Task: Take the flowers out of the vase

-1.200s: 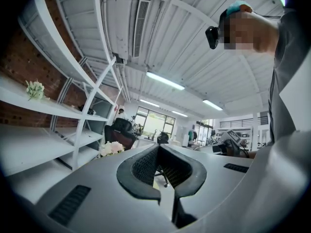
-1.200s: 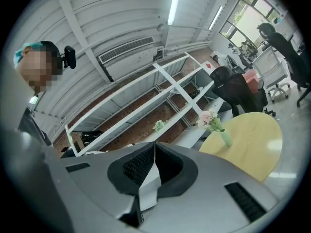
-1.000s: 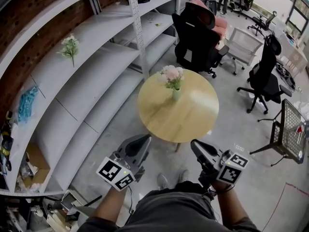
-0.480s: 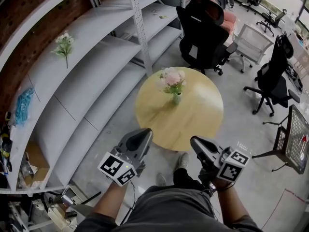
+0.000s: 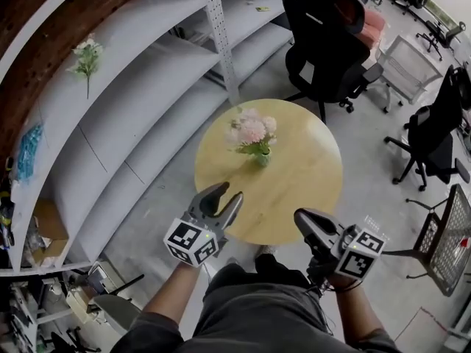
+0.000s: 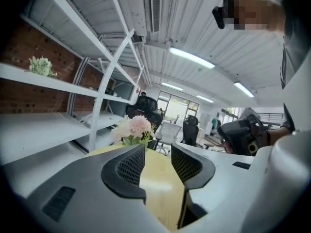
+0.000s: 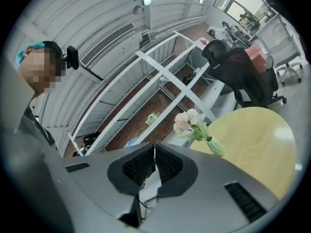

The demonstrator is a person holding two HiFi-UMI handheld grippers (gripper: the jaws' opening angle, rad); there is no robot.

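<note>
A bunch of pink flowers [image 5: 249, 131] stands in a small green vase [image 5: 262, 158] on a round wooden table [image 5: 302, 190]. My left gripper [image 5: 229, 195] hangs at the table's near edge, well short of the vase. Its jaws are opening and nothing is between them. In the left gripper view the flowers [image 6: 133, 127] show just above the left gripper [image 6: 158, 152], still far off. My right gripper [image 5: 302, 218] is shut and empty at the near right edge. In the right gripper view the flowers [image 7: 188, 120] and vase [image 7: 216, 147] stand beyond the right gripper [image 7: 154, 152].
Grey metal shelving [image 5: 132, 101] runs along the left, with another flower sprig [image 5: 87, 56] on a shelf. A black office chair [image 5: 331, 35] stands behind the table, a second chair [image 5: 434, 123] to the right. A mesh cart [image 5: 449, 234] is at the far right.
Both grippers have moved forward and down to the table's near edge. The left jaws, shut before, have parted. The table and flowers are nearer in view.
</note>
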